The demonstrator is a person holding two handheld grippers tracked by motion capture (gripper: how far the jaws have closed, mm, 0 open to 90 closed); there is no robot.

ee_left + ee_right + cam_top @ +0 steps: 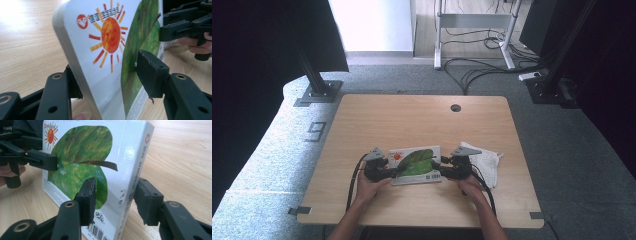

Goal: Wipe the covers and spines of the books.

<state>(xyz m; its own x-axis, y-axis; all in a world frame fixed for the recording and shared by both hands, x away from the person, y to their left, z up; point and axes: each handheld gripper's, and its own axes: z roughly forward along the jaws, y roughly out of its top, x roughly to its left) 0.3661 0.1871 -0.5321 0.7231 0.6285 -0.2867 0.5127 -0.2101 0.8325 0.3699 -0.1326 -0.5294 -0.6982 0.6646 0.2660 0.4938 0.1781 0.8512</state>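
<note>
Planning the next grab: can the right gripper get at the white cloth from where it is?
Probably yes: the white cloth lies uncovered beside the right gripper, but the book stands between its jaws.

The left tool (110, 82) straddles the book's (107, 50) edge on the wooden table (27, 50).

Board book (416, 165) on wooden table (422, 125), near front edge, about mid-width. Left gripper (384, 172) at book's left end, right gripper (447, 172) at book's right end, book between both. Spine end (132, 170) between right gripper's jaws; opposite edge (72, 62) between left gripper's jaws. Crumpled cloth (488, 165) right of book, behind right gripper, on table. Cable hole (455, 108) toward far edge, right of centre. Floor cables (482, 70) beyond table.
</note>
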